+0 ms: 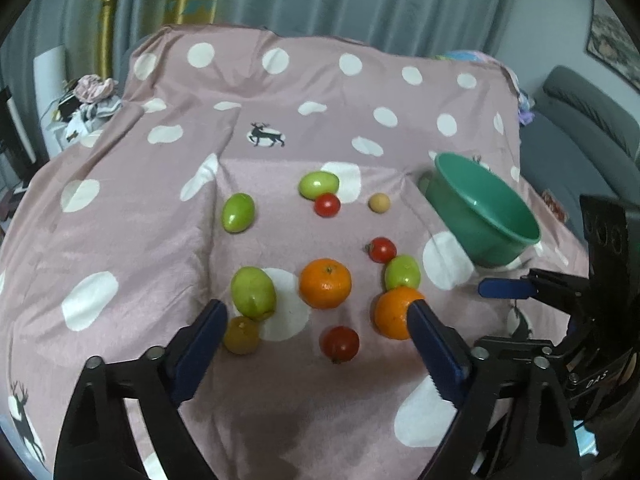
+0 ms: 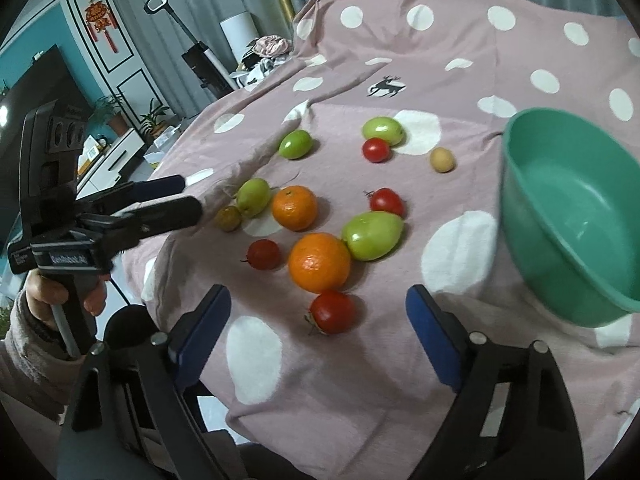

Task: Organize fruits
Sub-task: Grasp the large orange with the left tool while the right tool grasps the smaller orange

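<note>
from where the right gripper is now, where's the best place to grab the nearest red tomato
Take the nearest red tomato across its round middle, coming straight down from above. It sits alone on the pink cloth, just ahead of the open right gripper, with the near orange close behind it. So set the fingers on its left and right sides, which look clear.

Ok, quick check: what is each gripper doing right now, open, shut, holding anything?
Left gripper: open, holding nothing, above the fruits.
Right gripper: open, holding nothing, near the green bowl.
</note>
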The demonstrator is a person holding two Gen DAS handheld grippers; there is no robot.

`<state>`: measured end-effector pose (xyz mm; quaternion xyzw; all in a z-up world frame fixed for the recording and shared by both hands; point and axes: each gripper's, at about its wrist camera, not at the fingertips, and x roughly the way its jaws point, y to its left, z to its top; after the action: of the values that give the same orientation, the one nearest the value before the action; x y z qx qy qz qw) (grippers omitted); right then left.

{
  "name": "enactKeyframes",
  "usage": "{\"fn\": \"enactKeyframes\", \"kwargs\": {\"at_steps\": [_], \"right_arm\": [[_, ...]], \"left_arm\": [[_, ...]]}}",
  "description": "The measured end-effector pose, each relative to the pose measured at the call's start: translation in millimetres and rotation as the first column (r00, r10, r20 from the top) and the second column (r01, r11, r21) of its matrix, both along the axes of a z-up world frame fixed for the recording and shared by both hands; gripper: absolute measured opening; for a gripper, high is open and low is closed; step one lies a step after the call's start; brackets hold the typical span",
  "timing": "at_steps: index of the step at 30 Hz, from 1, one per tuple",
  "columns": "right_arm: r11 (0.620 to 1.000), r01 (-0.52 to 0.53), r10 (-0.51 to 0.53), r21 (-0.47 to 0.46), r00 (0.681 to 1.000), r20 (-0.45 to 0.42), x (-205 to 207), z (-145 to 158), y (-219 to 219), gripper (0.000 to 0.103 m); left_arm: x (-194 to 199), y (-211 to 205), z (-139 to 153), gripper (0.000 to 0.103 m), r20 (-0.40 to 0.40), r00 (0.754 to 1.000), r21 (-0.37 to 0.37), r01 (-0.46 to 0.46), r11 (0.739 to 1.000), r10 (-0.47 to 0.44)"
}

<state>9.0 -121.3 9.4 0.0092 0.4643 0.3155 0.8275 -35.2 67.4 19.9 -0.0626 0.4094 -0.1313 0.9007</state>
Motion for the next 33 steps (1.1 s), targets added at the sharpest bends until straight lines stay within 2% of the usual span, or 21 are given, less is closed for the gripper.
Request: {"fn": "enactKeyframes", "kwargs": {"at_steps": [3,5,10,12,17,23,26,31,33], "right_arm": [[1.0,-0.01,0.01,0.009,1.0,-0.023,5.6,-5.6,5.5,0.084],[1.0,-0.019,0.019,0.017,0.999,-0.033,8.6,-8.5,8.3,0.077],[0.999,-0.03,0.031,0.024,0.998,-0.049,16.4,-15.4,15.7,0.073],[0.999,-0.031,0.032,0.019,0.998,-0.052,18.9,-17.8,17.5,0.071],[0.999,-0.041,0.042,0.016,0.996,-0.074,26.2,-24.4,19.5,0.064],[0.998,-0.061,0.062,0.012,0.994,-0.089,29.9,-31.6,23.5,0.06],[0.998,-0.069,0.07,0.011,0.994,-0.089,32.6,-33.0,26.0,0.056],[0.998,-0.07,0.07,0.003,0.994,-0.087,36.9,-35.1,28.8,0.052],[0.998,-0.068,0.068,-0.001,0.994,-0.083,37.5,-35.3,28.7,0.049]], "left_arm": [[8.1,-4.3,-3.8,0.085,-0.013,1.0,0.011,0.02,1.0,-0.02],[14.2,-7.6,-5.1,0.082,-0.018,0.999,0.018,0.036,0.999,-0.036],[29.6,-16.4,-10.0,0.08,-0.035,0.997,0.044,0.068,0.997,-0.067],[34.5,-18.9,-12.2,0.071,-0.044,0.996,0.042,0.086,0.995,-0.084],[47.9,-28.5,-23.3,0.071,-0.081,0.99,0.08,0.119,0.99,-0.112],[60.2,-34.6,-35.1,0.07,-0.119,0.985,0.123,0.142,0.982,-0.127],[66.5,-37.6,-39.8,0.065,-0.147,0.978,0.126,0.167,0.978,-0.148],[73.3,-39.6,-44.8,0.062,-0.17,0.972,0.131,0.185,0.974,-0.161],[74.9,-40.2,-45.1,0.056,-0.176,0.971,0.124,0.188,0.974,-0.165]]}}
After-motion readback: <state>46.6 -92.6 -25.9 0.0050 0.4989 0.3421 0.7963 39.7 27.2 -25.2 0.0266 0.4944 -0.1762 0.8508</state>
